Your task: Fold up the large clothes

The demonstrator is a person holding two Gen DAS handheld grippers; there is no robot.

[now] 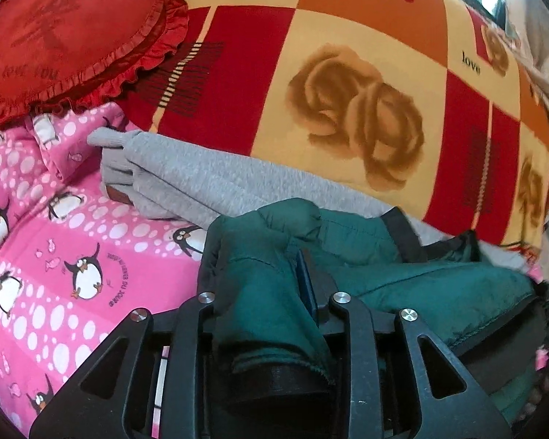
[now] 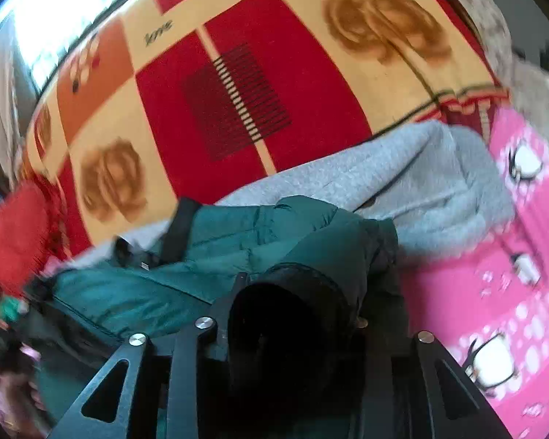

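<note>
Both grippers are pinching the same dark green quilted puffer jacket (image 1: 402,278), which lies bunched at the near edge of the bed. The left gripper (image 1: 274,292) has its fingers pressed together on a fold of green fabric, one blue pad (image 1: 307,281) showing against the cloth. The right gripper (image 2: 296,292) is clamped on a dark-lined cuff or sleeve opening (image 2: 274,322) of the jacket. The jacket's long axis appears to run across the bed between the two grippers, each holding one end, so neither is clearly nearer to the middle. Just beyond it lies a grey fleece sweatshirt (image 1: 208,179), touching the jacket's far side. A pink penguin-print blanket (image 1: 73,256) spreads under both garments at that end of the bed, and the red, orange and cream checked bedspread (image 1: 347,55) stretches away behind. A red ruffled heart-shaped cushion (image 1: 73,36) sits near the far corner. Any fold will likely carry one held end over toward the other.
</note>
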